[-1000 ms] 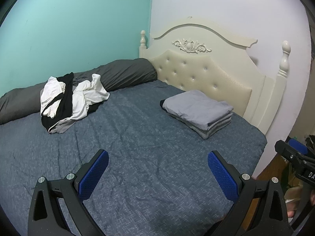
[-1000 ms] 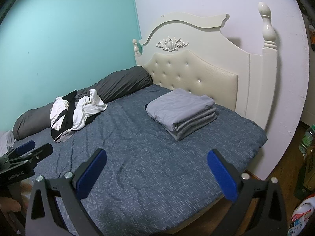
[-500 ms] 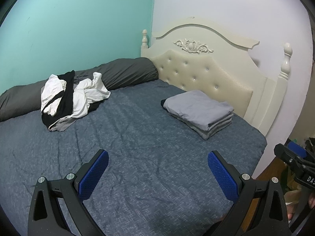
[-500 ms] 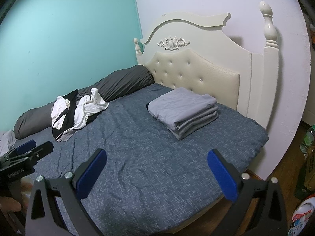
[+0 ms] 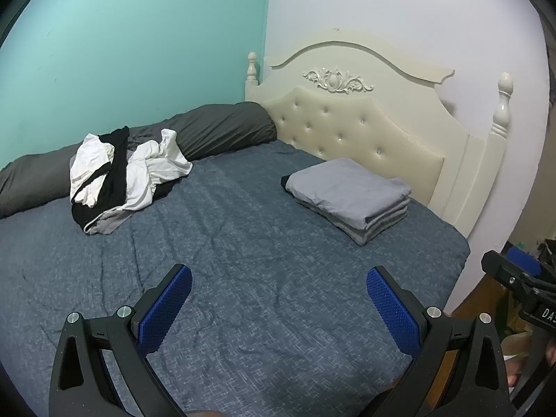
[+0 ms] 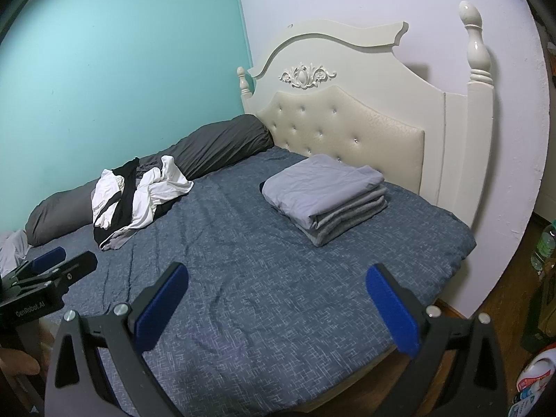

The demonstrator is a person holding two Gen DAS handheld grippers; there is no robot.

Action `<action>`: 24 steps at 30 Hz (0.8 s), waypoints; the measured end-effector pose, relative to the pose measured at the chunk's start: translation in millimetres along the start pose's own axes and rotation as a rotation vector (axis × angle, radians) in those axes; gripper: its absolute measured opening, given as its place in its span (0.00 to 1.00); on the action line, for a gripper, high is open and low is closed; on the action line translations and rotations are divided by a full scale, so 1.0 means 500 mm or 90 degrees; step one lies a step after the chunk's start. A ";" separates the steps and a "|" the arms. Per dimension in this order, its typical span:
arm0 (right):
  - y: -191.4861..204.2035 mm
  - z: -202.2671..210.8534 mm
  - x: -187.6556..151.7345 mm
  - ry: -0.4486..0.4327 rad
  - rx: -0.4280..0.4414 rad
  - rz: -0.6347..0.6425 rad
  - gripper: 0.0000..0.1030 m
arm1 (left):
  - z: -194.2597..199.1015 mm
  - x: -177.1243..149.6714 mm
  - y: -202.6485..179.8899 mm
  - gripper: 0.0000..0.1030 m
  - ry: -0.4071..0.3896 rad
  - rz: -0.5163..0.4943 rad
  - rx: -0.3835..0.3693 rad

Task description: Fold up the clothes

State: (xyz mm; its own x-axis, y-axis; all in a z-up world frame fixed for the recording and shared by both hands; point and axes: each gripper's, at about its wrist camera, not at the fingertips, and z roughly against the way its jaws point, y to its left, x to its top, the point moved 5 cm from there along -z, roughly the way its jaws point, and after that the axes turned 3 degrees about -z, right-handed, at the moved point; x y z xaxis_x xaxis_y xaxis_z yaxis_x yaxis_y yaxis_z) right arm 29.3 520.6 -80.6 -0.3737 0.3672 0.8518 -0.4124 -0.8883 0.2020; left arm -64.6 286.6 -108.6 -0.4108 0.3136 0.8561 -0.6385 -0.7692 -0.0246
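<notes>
A crumpled heap of white, black and grey clothes (image 5: 121, 177) lies at the far left of the blue bedspread (image 5: 243, 243), against a dark grey bolster (image 5: 215, 128); it also shows in the right wrist view (image 6: 135, 198). A stack of folded grey clothes (image 5: 351, 194) sits near the headboard, also in the right wrist view (image 6: 326, 194). My left gripper (image 5: 278, 299) is open and empty above the near part of the bed. My right gripper (image 6: 278, 299) is open and empty over the bed's near edge. Each gripper shows at the edge of the other's view.
A cream tufted headboard (image 6: 347, 132) with posts stands at the right end of the bed. A teal wall runs behind the bolster. Wood floor, bottles and boxes (image 6: 542, 243) lie to the right of the bed. A pale cloth (image 6: 12, 250) lies at the far left.
Both grippers have shifted slightly, so the bed and headboard sit a little lower and further right in view. Both stay open and empty. The clothes have not moved.
</notes>
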 end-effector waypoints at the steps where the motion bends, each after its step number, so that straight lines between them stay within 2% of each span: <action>1: 0.000 0.000 0.000 0.000 0.000 0.000 1.00 | 0.000 -0.001 0.001 1.00 0.000 -0.001 0.001; 24: 0.006 -0.001 -0.007 0.004 0.002 0.001 1.00 | 0.000 -0.007 -0.007 1.00 0.003 -0.010 -0.001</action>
State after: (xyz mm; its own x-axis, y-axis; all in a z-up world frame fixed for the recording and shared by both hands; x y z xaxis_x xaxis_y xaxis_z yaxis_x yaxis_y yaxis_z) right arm 28.8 516.8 -83.3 -0.3791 0.3679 0.8491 -0.4090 -0.8897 0.2028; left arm -60.8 288.4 -111.5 -0.4042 0.3286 0.8536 -0.6456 -0.7636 -0.0118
